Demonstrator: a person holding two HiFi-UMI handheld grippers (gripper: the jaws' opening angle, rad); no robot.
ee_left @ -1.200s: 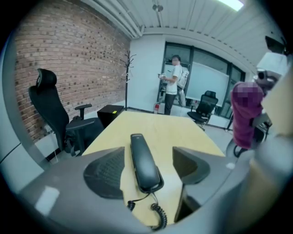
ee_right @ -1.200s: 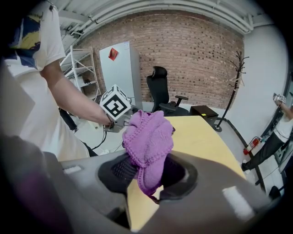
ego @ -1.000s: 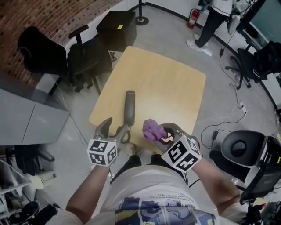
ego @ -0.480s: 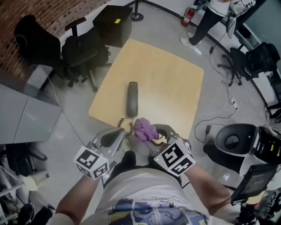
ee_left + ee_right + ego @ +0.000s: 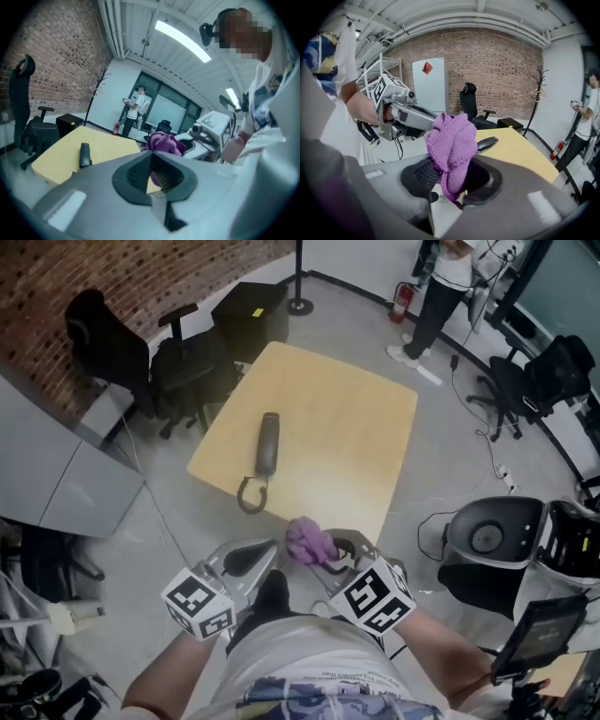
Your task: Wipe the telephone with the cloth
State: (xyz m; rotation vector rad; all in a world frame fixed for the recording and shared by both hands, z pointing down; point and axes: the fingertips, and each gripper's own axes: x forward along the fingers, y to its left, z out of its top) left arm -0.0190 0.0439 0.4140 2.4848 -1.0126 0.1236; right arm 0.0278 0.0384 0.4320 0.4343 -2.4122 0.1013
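Head view: a person is standing back from the near corner of a pale wooden tabletop (image 5: 347,418), a tool in each hand. The telephone (image 5: 267,443) is lying flat toward the tabletop's left side, its cord (image 5: 248,494) curling at the near edge. A second ago the left tool (image 5: 255,556) was gaping beside that cord and the purple cloth (image 5: 309,540) was sitting just beside the telephone. Now both tools are hanging off the tabletop, close to the person's body and well apart from the telephone. The right tool (image 5: 325,551) is carrying the cloth away with it.

Left gripper view: the left tool (image 5: 152,161) is showing its jaws pressed together with nothing between them. The purple seen past them is the cloth (image 5: 164,143) in the other hand. The telephone (image 5: 84,154) is resting untouched on the tabletop beyond.

Right gripper view: the right tool (image 5: 452,180) is clamping the bunched cloth (image 5: 452,145) firmly, folds spilling over both jaws. The telephone (image 5: 489,143) is peeking out behind it, clear of the fabric, while the left tool (image 5: 412,119) is hovering alongside.

With cloth and telephone no longer meeting, the wiping appears to be pausing or ending. Any further pass is calling for the cloth to be brought back to the telephone.
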